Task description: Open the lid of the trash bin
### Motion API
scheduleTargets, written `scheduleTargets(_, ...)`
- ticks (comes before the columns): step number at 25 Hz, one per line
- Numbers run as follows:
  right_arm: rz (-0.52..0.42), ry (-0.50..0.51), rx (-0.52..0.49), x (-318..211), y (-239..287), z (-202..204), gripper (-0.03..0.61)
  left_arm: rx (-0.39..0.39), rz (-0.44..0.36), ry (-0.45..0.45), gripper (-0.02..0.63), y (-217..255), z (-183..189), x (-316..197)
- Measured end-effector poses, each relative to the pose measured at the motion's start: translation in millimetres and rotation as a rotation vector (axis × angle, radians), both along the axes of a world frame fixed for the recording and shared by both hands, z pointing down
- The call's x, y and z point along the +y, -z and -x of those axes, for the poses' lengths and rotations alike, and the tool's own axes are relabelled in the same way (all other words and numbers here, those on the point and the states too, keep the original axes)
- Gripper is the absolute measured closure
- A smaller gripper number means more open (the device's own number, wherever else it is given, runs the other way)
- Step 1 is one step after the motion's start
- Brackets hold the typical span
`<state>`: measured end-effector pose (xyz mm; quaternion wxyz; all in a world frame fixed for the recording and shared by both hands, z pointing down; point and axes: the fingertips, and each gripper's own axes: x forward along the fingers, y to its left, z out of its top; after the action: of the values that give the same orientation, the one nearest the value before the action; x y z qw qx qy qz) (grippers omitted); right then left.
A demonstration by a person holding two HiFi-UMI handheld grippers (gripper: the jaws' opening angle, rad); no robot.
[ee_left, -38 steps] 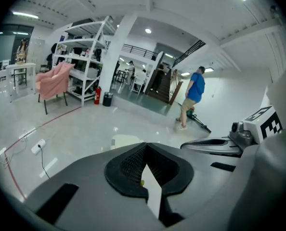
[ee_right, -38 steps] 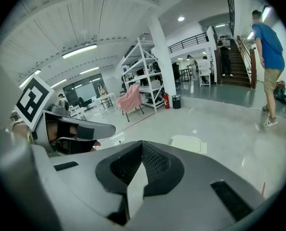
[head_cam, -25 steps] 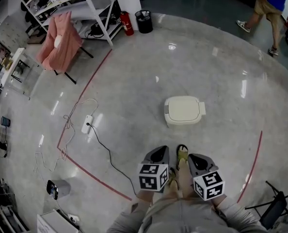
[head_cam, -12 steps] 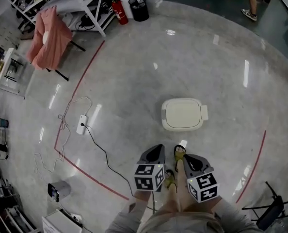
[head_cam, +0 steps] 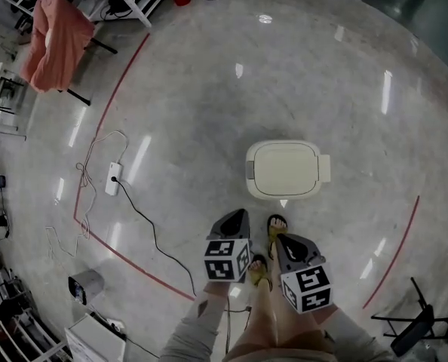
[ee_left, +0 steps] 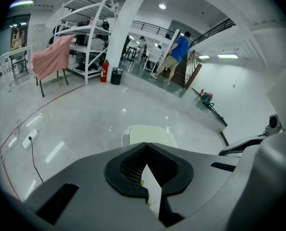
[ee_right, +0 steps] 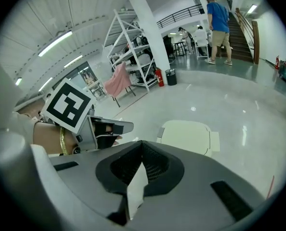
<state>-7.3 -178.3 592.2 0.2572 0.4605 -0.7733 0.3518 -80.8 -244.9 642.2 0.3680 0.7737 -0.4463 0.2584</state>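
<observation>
Both grippers held low over the floor, the trash bin just ahead with its lid down.

The left gripper point(head_cam: 235, 220) and right gripper point(head_cam: 283, 240) sit side by side above the person's sandalled feet point(head_cam: 280, 228), each with its jaws pressed together on nothing. Neither touches the bin. Just beyond the feet the cream trash bin point(head_cam: 286, 169) stands on the grey floor point(head_cam: 209, 104), lid closed flat. Off to the left a white power strip point(head_cam: 112, 179) lies near a red floor line point(head_cam: 108, 115). Further back a pink cloth point(head_cam: 54, 35) hangs over a chair by white shelving point(ee_left: 87, 35) — and farthest off, a person in a blue shirt point(ee_right: 216, 18) is at the stairs.
</observation>
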Motion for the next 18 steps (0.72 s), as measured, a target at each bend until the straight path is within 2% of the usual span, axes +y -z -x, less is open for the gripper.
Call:
scheduleTargets(8,0.077,-0.012,-0.019,-17,-57,0,0.578,-0.027,0.059,-0.004,0.611,-88,-9,-36)
scheduleTargets(18,0.147,-0.049,-0.044,-20,-109,-2,0.580,-0.061,0.108,-0.008,0.611,-173,-14,-80)
